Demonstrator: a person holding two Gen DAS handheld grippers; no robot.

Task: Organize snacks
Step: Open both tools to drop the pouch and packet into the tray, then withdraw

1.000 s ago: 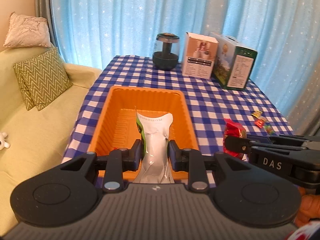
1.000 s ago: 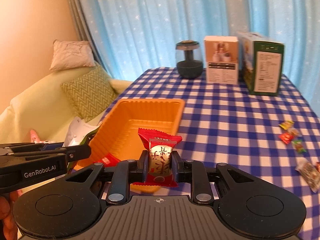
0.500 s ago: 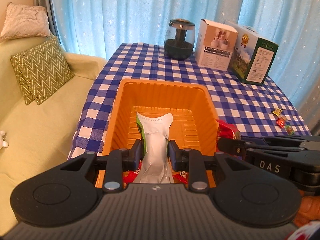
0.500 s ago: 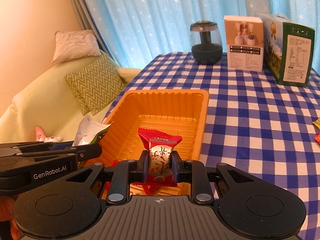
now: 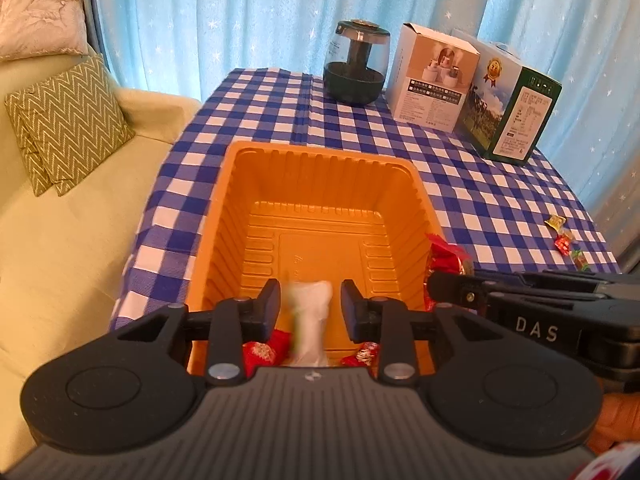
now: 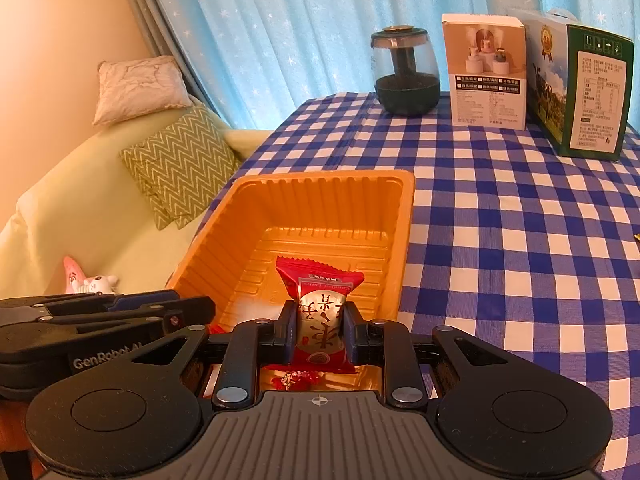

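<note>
An orange plastic tray (image 5: pixel 320 152) sits on the blue checked tablecloth. My left gripper (image 5: pixel 310 296) hangs over its near end with its jaws opening. A white and green snack packet (image 5: pixel 314 320) is blurred between them, with a gap on each side. My right gripper (image 6: pixel 320 320) is shut on a red snack packet (image 6: pixel 320 280) that stands upright over the tray (image 6: pixel 320 178). In the left wrist view the right gripper (image 5: pixel 436 284) reaches in from the right with the red packet (image 5: pixel 446 256) at the tray's right wall. The left gripper (image 6: pixel 208 308) shows at the left of the right wrist view.
Small red wrapped snacks (image 5: pixel 264 350) lie in the tray's near end. At the back of the table stand a dark jar (image 5: pixel 356 64), a white box (image 5: pixel 432 80) and a green box (image 5: pixel 512 116). Loose candies (image 5: pixel 564 240) lie at the right edge. A sofa with a zigzag cushion (image 5: pixel 68 120) borders the left.
Both grippers came forward and down over the tray. The left jaws have parted and the white packet has slipped lower, now blurred. The right grip on the red packet is unchanged.
</note>
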